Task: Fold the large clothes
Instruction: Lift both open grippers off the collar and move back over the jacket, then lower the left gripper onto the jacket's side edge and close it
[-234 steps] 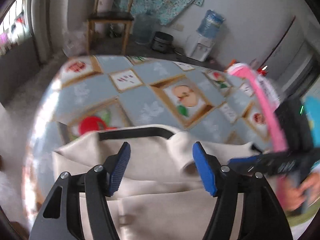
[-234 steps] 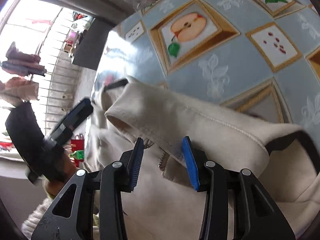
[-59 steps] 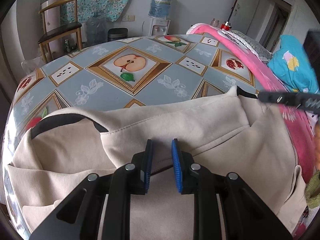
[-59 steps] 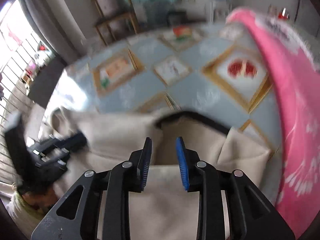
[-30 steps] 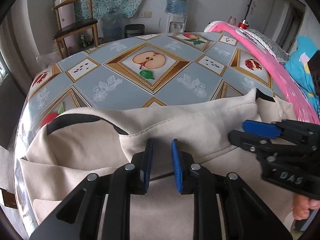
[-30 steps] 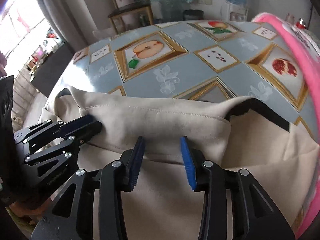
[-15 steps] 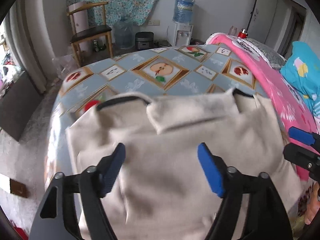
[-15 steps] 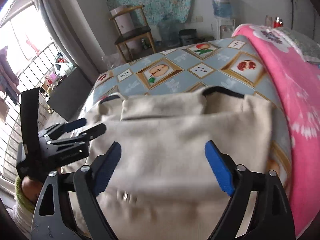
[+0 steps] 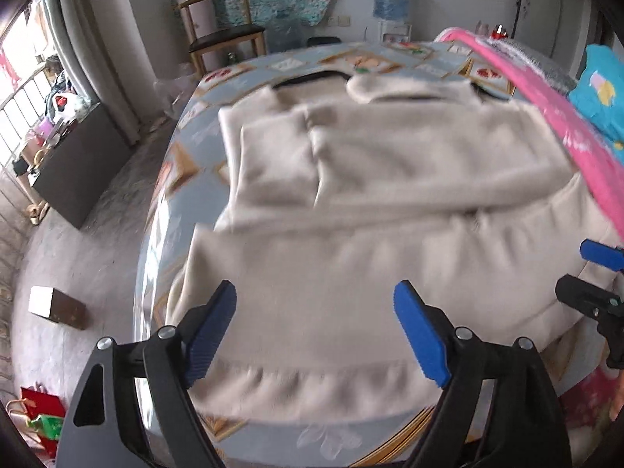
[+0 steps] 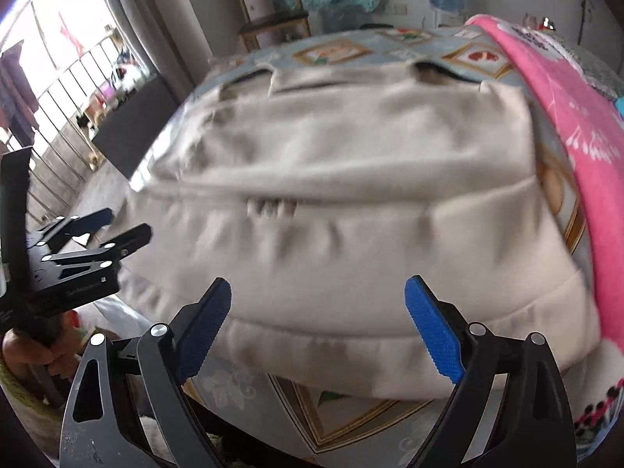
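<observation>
A large cream jacket [image 9: 370,202] with black-lined cuffs lies spread on the round table [image 9: 175,171], sleeves folded across its upper part; it also shows in the right wrist view [image 10: 351,179]. My left gripper [image 9: 316,327] is open and empty, held above the jacket's near hem. My right gripper [image 10: 318,323] is open and empty above the near hem too. The right gripper also shows at the right edge of the left wrist view [image 9: 596,273], and the left gripper at the left of the right wrist view [image 10: 89,234]. Both views are motion-blurred.
The table [image 10: 351,409] has a blue fruit-patterned cloth. A pink blanket [image 9: 546,117] lies along its right side, also in the right wrist view [image 10: 565,97]. A wooden chair [image 9: 222,35] and water dispenser [image 9: 390,7] stand behind. A small box [image 9: 56,306] sits on the floor at left.
Both grippers let go of the folded edge, opened wide and pulled back toward the near hem. The jacket now lies flat with more of it in view.
</observation>
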Motion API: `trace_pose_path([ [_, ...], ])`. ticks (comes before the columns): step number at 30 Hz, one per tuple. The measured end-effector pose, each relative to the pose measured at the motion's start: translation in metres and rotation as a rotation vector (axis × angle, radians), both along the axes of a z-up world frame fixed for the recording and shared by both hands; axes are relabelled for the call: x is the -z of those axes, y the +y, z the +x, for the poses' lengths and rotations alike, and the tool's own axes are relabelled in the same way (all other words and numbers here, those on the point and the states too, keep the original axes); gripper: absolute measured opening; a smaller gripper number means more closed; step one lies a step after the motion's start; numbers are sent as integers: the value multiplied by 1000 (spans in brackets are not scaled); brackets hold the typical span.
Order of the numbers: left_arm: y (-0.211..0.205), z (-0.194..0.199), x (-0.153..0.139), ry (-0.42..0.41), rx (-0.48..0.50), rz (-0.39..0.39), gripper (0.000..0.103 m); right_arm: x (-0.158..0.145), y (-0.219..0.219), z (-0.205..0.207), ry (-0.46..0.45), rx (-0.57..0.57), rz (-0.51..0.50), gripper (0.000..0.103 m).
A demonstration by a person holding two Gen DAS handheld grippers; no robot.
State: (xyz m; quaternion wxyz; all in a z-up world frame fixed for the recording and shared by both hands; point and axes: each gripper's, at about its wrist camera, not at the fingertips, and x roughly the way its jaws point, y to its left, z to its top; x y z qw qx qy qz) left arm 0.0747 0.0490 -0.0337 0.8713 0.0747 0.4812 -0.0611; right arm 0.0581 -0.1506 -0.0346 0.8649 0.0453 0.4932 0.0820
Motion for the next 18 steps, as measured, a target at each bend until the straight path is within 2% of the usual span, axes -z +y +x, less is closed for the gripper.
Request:
trace_pose_path([
  [4, -2, -9, 17, 16, 13, 39, 81, 17, 6, -8, -26, 24, -40, 87],
  [9, 1, -8, 22, 6, -8, 19, 86, 30, 10, -11, -64, 14, -83, 91],
  [14, 10, -5, 22, 18, -42, -40, 88, 27, 4, -9, -48, 16, -50, 91],
  [18, 21, -14, 10, -49, -63, -75, 88, 17, 6, -9, -51, -9, 10, 91],
])
